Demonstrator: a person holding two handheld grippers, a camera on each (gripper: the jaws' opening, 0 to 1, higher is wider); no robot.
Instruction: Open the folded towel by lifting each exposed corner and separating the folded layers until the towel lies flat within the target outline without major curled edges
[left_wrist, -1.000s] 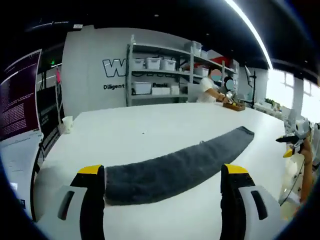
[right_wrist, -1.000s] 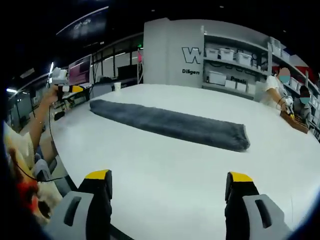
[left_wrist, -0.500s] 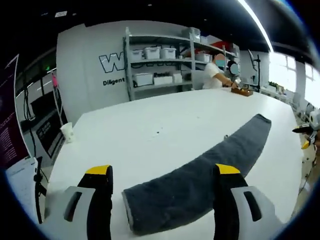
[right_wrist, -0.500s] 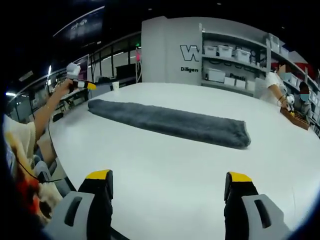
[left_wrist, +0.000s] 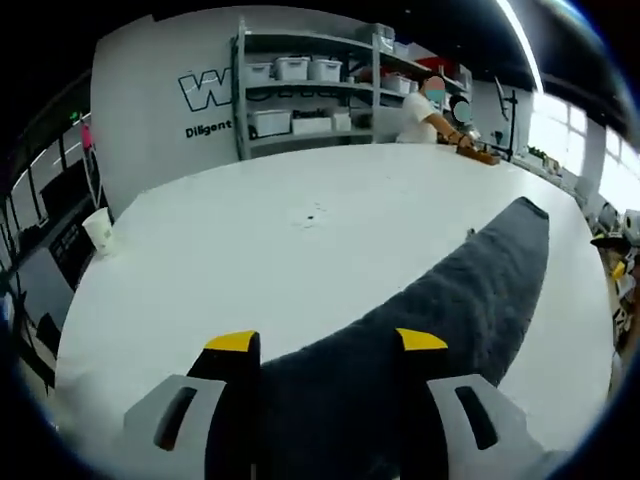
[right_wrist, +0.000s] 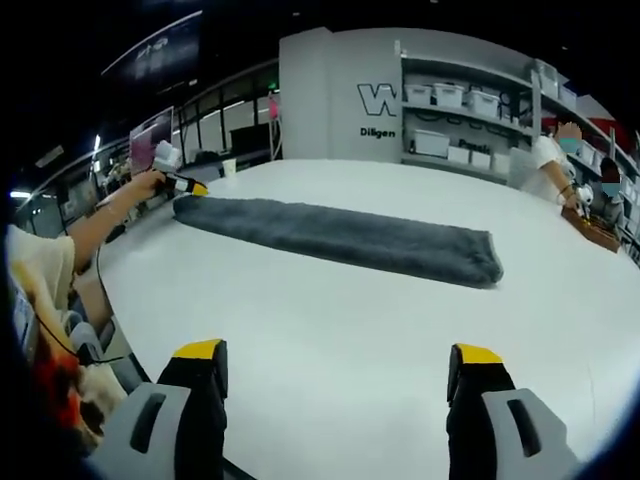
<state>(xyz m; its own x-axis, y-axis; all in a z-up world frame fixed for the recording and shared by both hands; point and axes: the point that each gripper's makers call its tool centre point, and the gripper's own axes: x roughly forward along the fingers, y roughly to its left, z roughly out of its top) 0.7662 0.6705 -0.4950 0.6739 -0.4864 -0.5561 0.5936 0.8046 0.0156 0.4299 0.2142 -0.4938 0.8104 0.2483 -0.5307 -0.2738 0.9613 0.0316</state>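
Note:
A dark grey towel (right_wrist: 340, 238), folded into a long narrow strip, lies on the white table (right_wrist: 380, 330). In the left gripper view the near end of the towel (left_wrist: 440, 300) runs in between my left gripper's (left_wrist: 326, 345) yellow-tipped jaws, which stand open on either side of it, low over the cloth. The right gripper view shows that left gripper (right_wrist: 178, 183) in a person's hand at the strip's left end. My right gripper (right_wrist: 338, 352) hangs open over bare table near the front edge, well short of the towel. It appears small at the table's far side (left_wrist: 608, 255).
Shelves with white bins (left_wrist: 300, 95) line the back wall. A person (left_wrist: 425, 100) works at the table's far end beside a wooden tray (right_wrist: 592, 232). A paper cup (left_wrist: 98, 228) stands near the table's left edge. An arm and sleeve (right_wrist: 60, 260) border the left side.
My left gripper has come forward and down onto the towel's near end, which now sits between its jaws. The right gripper has hardly moved.

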